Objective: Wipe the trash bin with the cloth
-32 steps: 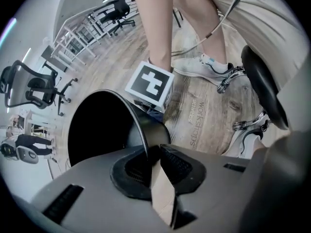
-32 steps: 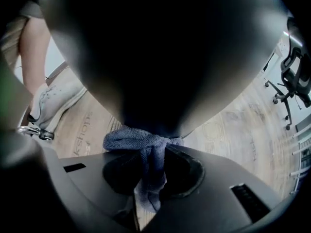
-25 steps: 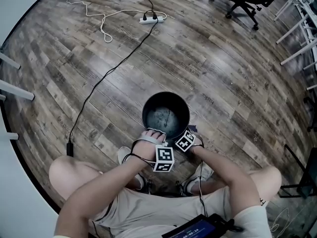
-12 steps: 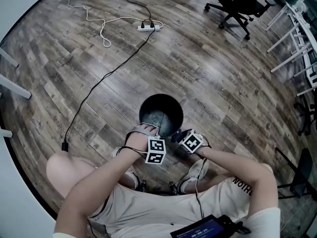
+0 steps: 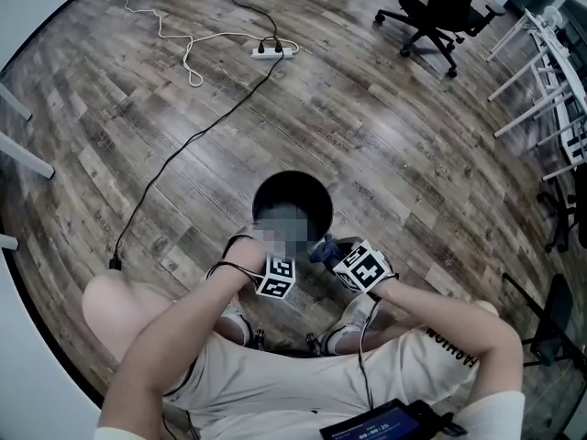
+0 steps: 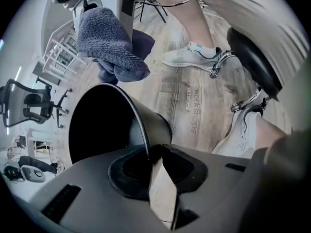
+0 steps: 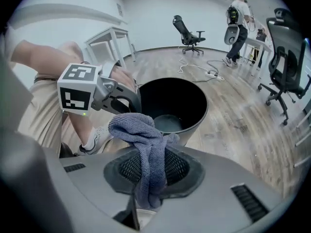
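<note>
The black trash bin (image 5: 312,191) stands on the wood floor in front of my feet. My left gripper (image 5: 267,238) is at its near-left rim. In the left gripper view the bin's rim (image 6: 141,130) runs between the jaws of my left gripper (image 6: 154,152); these jaws have just been closing, and a narrow dark gap still shows beside the rim. My right gripper (image 5: 323,251) hangs just off the near-right rim, shut on a blue-grey cloth (image 7: 146,144) that drapes over its pads. The cloth (image 6: 112,47) hangs above the bin's mouth in the left gripper view.
A power strip (image 5: 273,52) with its black cable lies on the floor beyond the bin. An office chair (image 5: 440,7) and white table legs (image 5: 541,71) stand at the back right. My shoes (image 6: 192,57) are close to the bin. A person (image 7: 238,18) stands far off.
My right gripper has risen with the cloth from the bin's near rim to above it. The left gripper has stayed at the rim.
</note>
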Demonstrator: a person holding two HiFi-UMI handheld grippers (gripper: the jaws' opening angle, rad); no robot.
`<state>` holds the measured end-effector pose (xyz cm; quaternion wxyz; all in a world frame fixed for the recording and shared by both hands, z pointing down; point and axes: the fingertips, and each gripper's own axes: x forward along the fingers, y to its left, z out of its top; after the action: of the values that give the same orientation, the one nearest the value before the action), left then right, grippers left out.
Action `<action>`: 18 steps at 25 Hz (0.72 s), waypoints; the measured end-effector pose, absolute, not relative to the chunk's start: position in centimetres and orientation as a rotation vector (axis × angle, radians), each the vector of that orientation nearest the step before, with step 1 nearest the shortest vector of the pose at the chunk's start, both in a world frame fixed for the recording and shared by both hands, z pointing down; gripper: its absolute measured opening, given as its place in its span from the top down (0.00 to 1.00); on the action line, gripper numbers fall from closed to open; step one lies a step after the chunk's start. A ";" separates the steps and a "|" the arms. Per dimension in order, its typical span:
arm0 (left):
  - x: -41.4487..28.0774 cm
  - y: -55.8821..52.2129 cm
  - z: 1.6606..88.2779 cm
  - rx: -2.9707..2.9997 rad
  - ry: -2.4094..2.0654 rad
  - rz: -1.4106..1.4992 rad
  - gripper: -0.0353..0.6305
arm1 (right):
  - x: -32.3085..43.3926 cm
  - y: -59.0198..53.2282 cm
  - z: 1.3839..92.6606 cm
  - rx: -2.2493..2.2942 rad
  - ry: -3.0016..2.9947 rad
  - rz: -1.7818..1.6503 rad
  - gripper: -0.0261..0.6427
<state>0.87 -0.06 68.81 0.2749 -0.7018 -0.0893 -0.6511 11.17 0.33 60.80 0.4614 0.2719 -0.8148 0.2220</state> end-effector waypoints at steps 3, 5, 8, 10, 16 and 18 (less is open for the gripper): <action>1.0 -0.1 68.8 -1.898 -0.231 -1.772 0.82 | 10.7 -0.4 60.9 0.666 -2.007 0.509 0.86; 1.1 -0.1 68.8 -1.897 -0.224 -1.785 0.82 | 10.5 -0.7 62.0 0.655 -1.993 0.513 0.86; 1.2 0.1 68.7 -1.895 -0.218 -1.795 0.83 | 10.3 -1.0 64.2 0.655 -1.989 0.531 0.86; 1.5 0.3 68.6 -1.894 -0.225 -1.784 0.84 | 10.5 -1.2 65.4 0.682 -2.006 0.547 0.86; 2.6 0.6 68.6 -1.917 -0.230 -1.756 0.85 | 11.0 -1.9 71.0 0.680 -1.996 0.464 0.86; 2.9 0.7 68.6 -1.939 -0.233 -1.750 0.85 | 11.3 -2.1 73.6 0.667 -1.968 0.456 0.86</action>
<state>2.89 0.71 68.59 0.2569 -0.7147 -0.0859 -0.6449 11.25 -2.07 73.61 0.4858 0.2743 -0.8085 0.1873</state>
